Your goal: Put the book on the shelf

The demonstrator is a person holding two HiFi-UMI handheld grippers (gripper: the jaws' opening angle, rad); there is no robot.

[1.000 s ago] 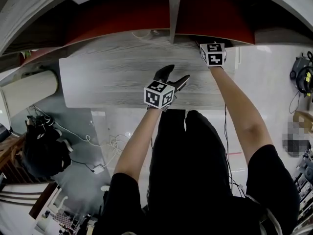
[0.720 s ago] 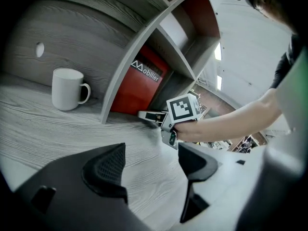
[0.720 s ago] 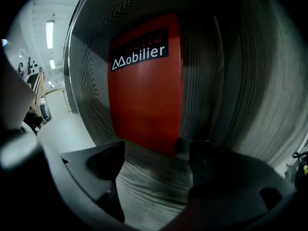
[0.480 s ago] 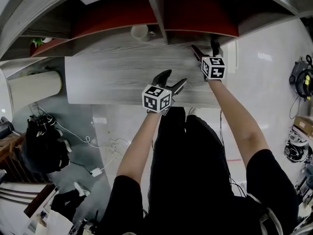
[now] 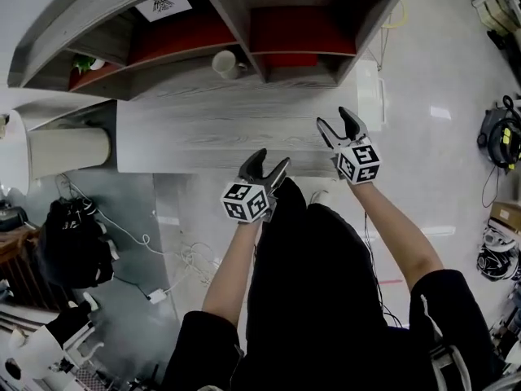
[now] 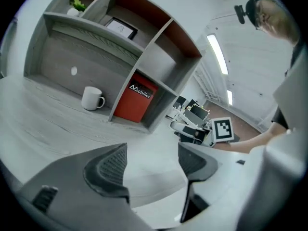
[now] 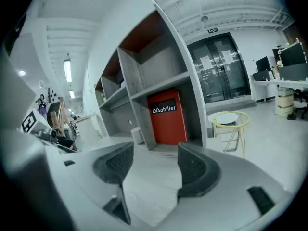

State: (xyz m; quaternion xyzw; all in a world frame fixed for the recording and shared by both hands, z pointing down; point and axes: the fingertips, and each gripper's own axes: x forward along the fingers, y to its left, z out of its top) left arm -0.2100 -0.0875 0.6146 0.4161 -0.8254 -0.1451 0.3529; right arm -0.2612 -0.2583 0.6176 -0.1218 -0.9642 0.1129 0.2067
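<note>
The red book (image 5: 291, 59) stands upright in the shelf's lower right compartment; it shows as a red cover with white print (image 6: 136, 101) (image 7: 167, 117). Neither gripper touches it. My left gripper (image 5: 272, 157) hangs over the table's near edge, open and empty, and its own view shows its jaws (image 6: 151, 153) apart. My right gripper (image 5: 334, 117) is over the table's right end, clear of the shelf. Its jaws (image 7: 154, 153) have just been closing partway with nothing between them, and still stand apart.
The grey wooden shelf (image 5: 236, 19) stands at the back of the grey table (image 5: 203, 129). A white mug (image 5: 225, 63) sits left of the book's compartment. A small plant (image 5: 85, 62) and a framed print (image 5: 163, 5) are higher up. A yellow-rimmed stool (image 7: 231, 121) stands past the table's right end.
Both grippers have pulled back from the shelf toward the table's near edge. The right one has come out of the lower right compartment, leaving the book there. The head view now shows more shelf.
</note>
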